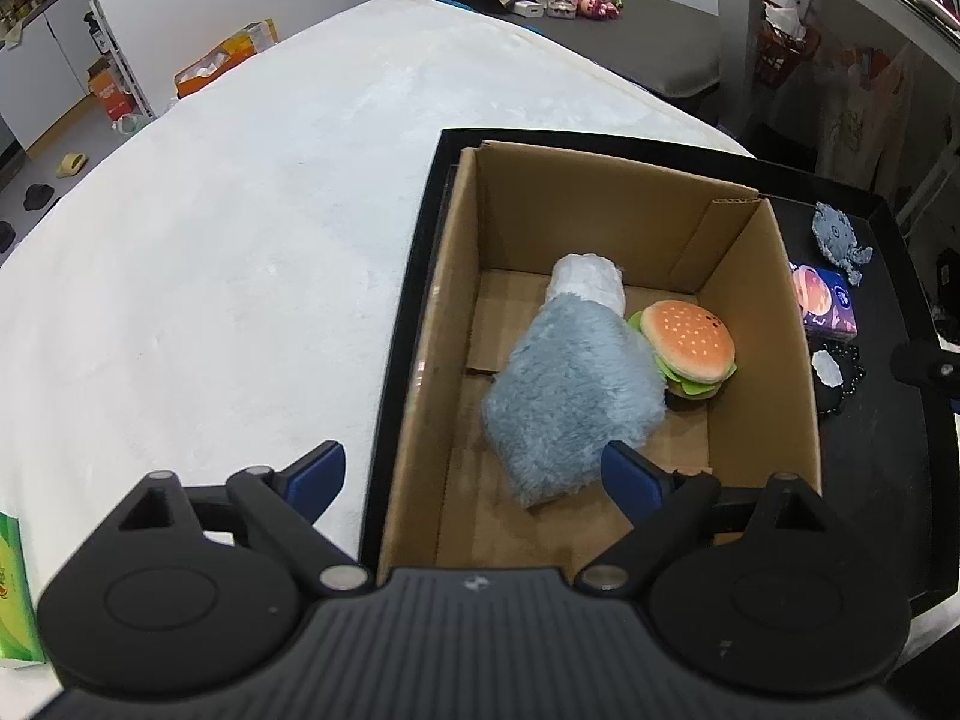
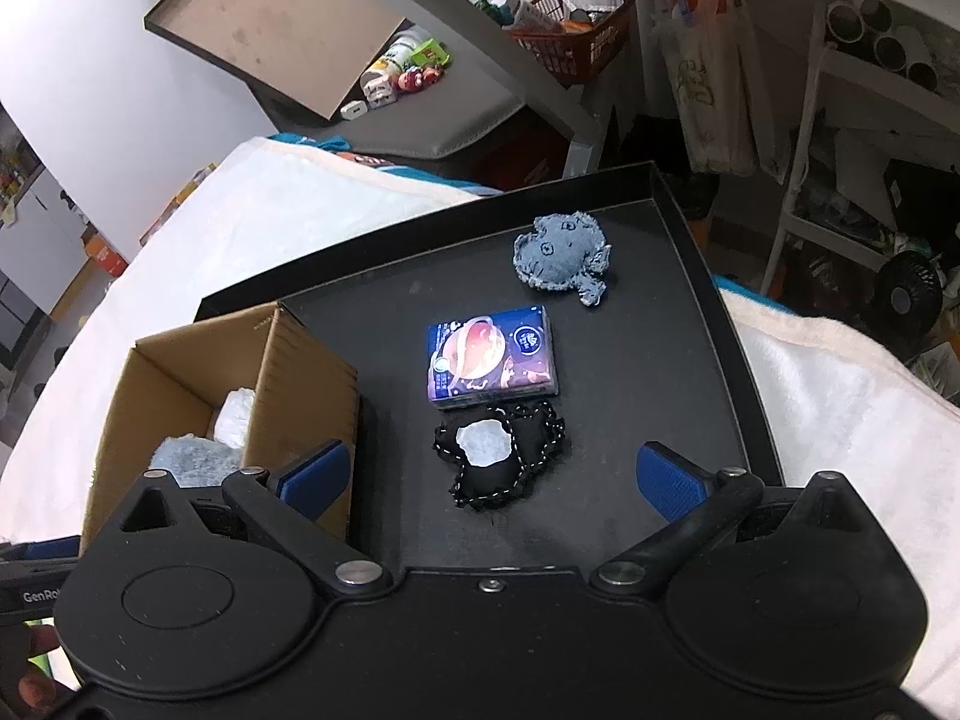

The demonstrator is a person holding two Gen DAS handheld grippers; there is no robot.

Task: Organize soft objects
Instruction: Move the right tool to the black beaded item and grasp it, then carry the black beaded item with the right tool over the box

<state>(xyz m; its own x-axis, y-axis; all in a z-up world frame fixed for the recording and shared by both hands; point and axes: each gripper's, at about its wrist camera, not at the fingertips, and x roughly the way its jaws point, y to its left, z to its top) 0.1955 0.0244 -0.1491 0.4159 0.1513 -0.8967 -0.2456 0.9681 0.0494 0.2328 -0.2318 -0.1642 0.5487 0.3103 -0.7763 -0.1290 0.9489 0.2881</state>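
Note:
An open cardboard box (image 1: 762,324) stands on a black tray (image 1: 864,468). Inside lie a fluffy blue-grey plush (image 1: 570,396) with a white end and a plush hamburger (image 1: 690,348). My left gripper (image 1: 474,474) is open and empty above the box's near edge. My right gripper (image 2: 492,474) is open and empty just above a black soft toy with a white patch (image 2: 498,456). Beyond it on the tray (image 2: 648,360) lie a blue tissue pack (image 2: 492,354) and a grey denim plush (image 2: 561,258). The box (image 2: 300,372) is at the left.
The tray rests on a white fluffy cover (image 1: 240,240). A green package (image 1: 15,588) lies at the left edge. Behind are a grey bench with small toys (image 2: 408,78), a red basket (image 2: 570,30) and shelves (image 2: 870,60).

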